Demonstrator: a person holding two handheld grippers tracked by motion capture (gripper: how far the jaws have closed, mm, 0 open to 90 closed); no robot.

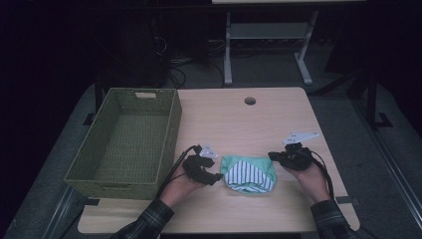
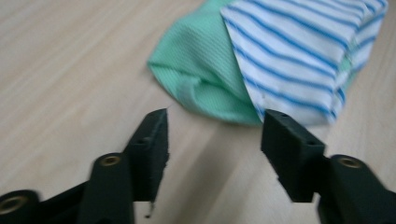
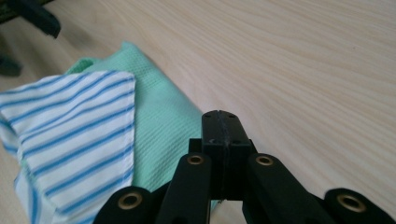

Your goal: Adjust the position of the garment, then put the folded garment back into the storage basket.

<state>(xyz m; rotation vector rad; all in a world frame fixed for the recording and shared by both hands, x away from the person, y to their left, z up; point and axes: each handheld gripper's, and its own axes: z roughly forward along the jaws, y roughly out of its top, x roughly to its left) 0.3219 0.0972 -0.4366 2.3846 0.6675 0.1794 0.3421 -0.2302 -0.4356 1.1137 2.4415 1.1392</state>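
A folded cloth [image 1: 248, 175], mint green outside with a blue-and-white striped panel on top, lay on the wooden table [image 1: 239, 119] between the two hands, near the person's edge. The left gripper [image 1: 217, 178] sat just beside the cloth's left side, its jaws spread wide with bare table between them; in the left gripper view the green fold [image 2: 201, 79] lay just ahead of the tips, so the gripper looked poised to take that edge. The right gripper [image 1: 272, 156] rested at the cloth's right edge with its jaws pressed together. In the right gripper view the green fabric [image 3: 161, 121] ran under and beside the tips, but whether any cloth was pinched between them was hard to tell; nothing showed in the seam. A woven green basket [image 1: 171, 130] stood empty at the table's left, well apart from the cloth, probably where the bundle was meant to go.
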